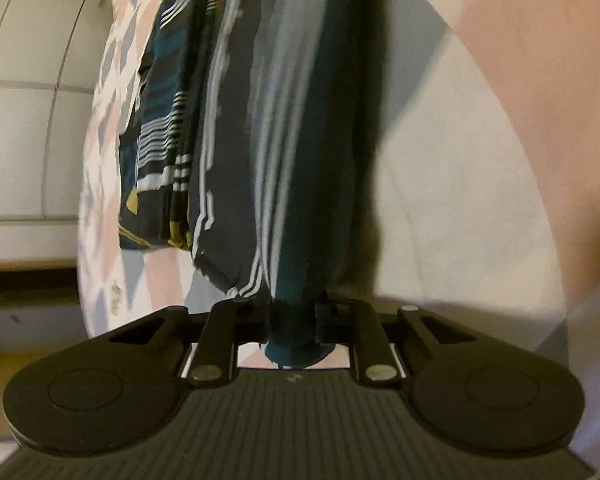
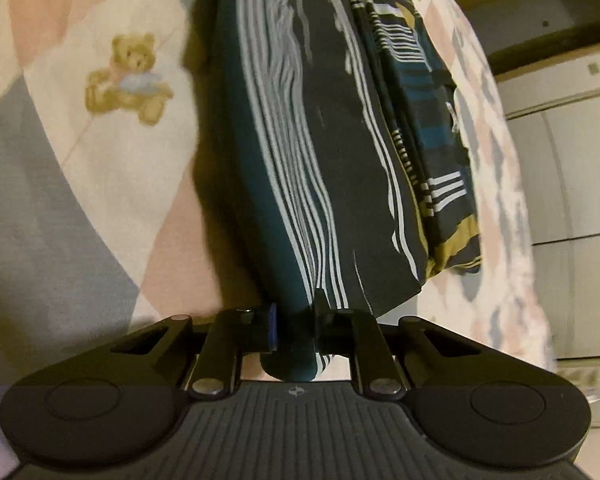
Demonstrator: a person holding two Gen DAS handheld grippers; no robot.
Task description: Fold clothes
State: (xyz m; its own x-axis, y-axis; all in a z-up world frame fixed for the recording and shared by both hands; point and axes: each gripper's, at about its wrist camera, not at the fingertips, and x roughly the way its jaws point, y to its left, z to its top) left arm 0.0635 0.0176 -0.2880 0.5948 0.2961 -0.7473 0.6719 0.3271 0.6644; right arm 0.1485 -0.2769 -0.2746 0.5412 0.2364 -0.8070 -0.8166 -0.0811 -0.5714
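Striped garment (image 1: 284,140), soft, bunched, pinched by left tool (image 1: 292,316) and right tool (image 2: 296,320); bear-print sheet (image 2: 112,128) beneath.

A dark garment (image 1: 284,128) with teal, white and mustard stripes hangs stretched and bunched above the bed, part of it lying in folded layers (image 2: 428,128) flat on the bedspread beside it.

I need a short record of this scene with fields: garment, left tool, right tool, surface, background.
garment: dark striped cloth, teal, white and mustard bands, partly folded
left tool: shut on a teal edge of the cloth
right tool: shut on a teal edge too
surface: patchwork bedcover with a teddy bear print
background: white panelled cabinets
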